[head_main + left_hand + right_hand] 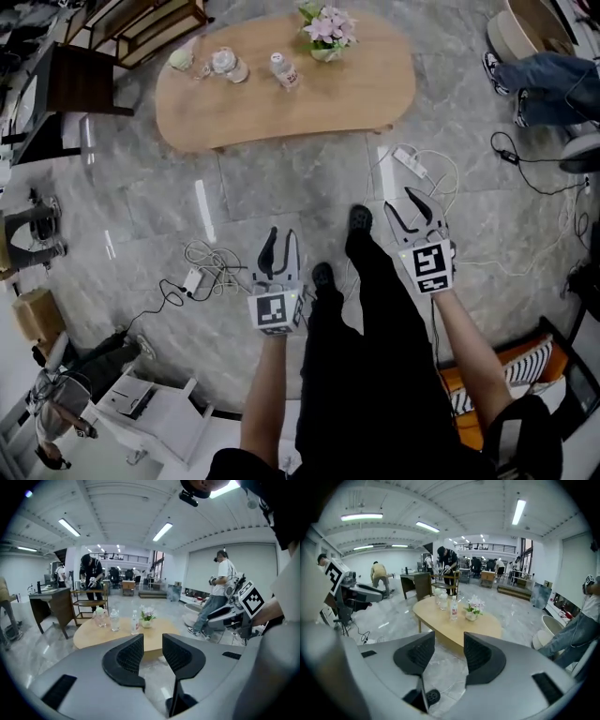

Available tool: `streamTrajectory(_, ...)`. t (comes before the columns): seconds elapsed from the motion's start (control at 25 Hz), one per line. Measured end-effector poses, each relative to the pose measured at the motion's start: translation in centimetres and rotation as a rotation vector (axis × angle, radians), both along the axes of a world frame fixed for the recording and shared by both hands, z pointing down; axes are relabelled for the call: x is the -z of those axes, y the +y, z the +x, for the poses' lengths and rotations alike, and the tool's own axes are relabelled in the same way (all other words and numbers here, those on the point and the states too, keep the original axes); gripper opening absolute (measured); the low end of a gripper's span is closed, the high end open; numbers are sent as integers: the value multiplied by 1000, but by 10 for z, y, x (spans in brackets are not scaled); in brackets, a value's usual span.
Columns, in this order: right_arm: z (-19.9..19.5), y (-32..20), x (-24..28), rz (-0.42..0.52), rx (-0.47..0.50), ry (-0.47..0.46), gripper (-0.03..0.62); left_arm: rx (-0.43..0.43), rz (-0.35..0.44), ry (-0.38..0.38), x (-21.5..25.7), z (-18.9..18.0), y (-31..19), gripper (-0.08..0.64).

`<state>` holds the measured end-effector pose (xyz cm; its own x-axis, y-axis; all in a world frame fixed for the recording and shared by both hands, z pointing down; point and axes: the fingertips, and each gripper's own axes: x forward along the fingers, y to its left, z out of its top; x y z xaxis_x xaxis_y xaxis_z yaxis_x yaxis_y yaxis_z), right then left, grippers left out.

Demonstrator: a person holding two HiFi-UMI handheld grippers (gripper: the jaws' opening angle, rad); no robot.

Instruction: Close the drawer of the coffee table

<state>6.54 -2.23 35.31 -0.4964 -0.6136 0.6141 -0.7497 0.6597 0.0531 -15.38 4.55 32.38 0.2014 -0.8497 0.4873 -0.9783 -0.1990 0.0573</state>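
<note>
The oval wooden coffee table [281, 94] stands on the grey marble floor ahead of me, with a flower pot [326, 33] and two bottles [284, 70] on top. No drawer front shows in any view. My left gripper [281, 251] and right gripper [412, 212] are held over the floor well short of the table, on either side of my black-clad legs. Both point toward it. The left gripper view has its jaws [153, 651] apart with nothing between them and the table [117, 637] beyond. The right gripper [449, 651] is also open and empty, facing the table [454, 623].
A power strip with tangled cables [199, 274] lies on the floor left of my feet, and another strip with white cords [412, 164] lies to the right. A wooden shelf [141, 23] stands at the back left. A seated person's legs [553, 80] are at the far right.
</note>
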Motion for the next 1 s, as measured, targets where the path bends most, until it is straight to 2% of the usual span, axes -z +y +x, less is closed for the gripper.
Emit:
streamTrajectory(0.16,-14,36,58,64,-40,-79,181,-26,60,32,45,-5,38,129)
streamTrajectory(0.32,-34,82,103,80,-62,-167,189,-47,114,85,89,-17,90,133)
streamTrajectory(0.6,-71,175,200,175,-77,-390,195,-124,213,151,150,-29,182,135)
streamTrajectory(0.8,-73,234,257,299,-85,-475,193,-201,244,196,176,-13,220,135)
streamTrajectory(0.84,-72,245,266,320,-86,-487,175,-214,250,206,180,-8,226,135)
streamTrajectory(0.92,-70,264,276,340,-79,-494,143,-237,263,216,189,1,234,135)
streamTrajectory(1.0,-70,278,281,338,-72,-488,140,-252,273,225,196,9,239,135)
